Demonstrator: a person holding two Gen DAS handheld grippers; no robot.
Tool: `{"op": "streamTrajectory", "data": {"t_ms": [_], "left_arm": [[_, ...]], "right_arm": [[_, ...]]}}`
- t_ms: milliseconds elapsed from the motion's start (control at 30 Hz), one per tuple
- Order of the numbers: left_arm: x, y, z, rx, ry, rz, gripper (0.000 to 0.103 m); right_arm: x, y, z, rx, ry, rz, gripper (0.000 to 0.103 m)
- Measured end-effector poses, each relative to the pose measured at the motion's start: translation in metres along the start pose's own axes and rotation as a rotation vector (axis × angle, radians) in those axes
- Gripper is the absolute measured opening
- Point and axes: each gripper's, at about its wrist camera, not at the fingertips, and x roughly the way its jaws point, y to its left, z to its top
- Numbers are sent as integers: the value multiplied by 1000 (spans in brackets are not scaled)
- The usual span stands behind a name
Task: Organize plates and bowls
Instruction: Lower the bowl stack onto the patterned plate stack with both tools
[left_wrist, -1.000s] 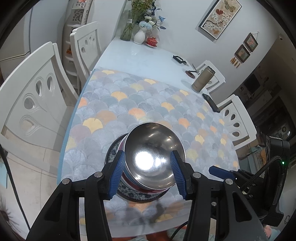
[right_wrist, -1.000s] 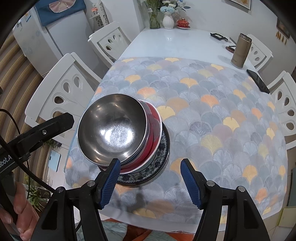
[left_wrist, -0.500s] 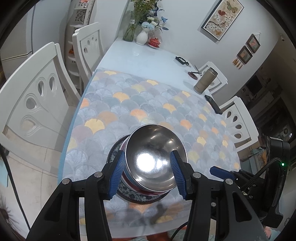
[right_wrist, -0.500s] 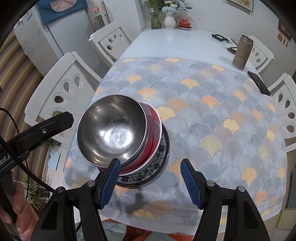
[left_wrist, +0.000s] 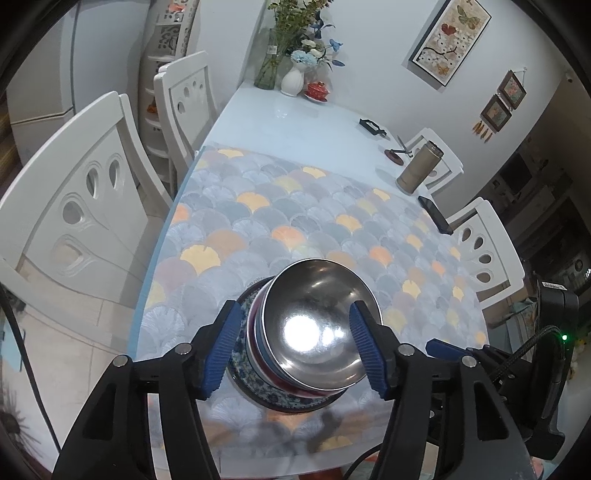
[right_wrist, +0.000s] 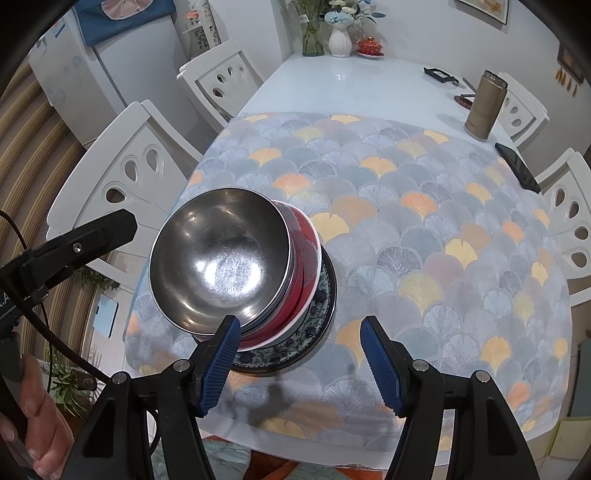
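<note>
Release of the steel bowl (left_wrist: 314, 325) is judged the step in hand: the left gripper (left_wrist: 295, 347) fingers have just been opening and now flank it without pressing, lower centre of the frame. One steel bowl is counted atop one red bowl (right_wrist: 304, 258) and one patterned plate (right_wrist: 317, 314) on the surface (right_wrist: 424, 221); the right gripper (right_wrist: 299, 362) fingers are held apart on nothing, and withdrawal without nudging the stack is called for next.

A shiny silver steel bowl (right_wrist: 219, 264) tops a red bowl (right_wrist: 304, 254) with a white rim, all on a plate (right_wrist: 317, 325) patterned in blue and white flowers. The tablecloth (right_wrist: 424, 229) shows grey, blue, yellow and orange fan shapes. The gripper pads (left_wrist: 364, 350) are ridged blue on black arms.
</note>
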Motion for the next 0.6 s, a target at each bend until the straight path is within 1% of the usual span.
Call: {"op": "streamTrajectory", "data": {"t_ms": [167, 300, 333, 600], "left_arm": [[-2, -2, 1, 14, -11, 35, 61], [-2, 0, 3, 3, -10, 45, 63], [-2, 1, 3, 1, -8, 46, 65], [-6, 2, 6, -11, -27, 57, 65]], "right_arm": [[0, 0, 0, -3, 0, -1, 65], [0, 0, -1, -8, 0, 0, 65], [0, -1, -2, -8, 0, 0, 65], [-1, -4, -2, -3, -4, 1, 65]]}}
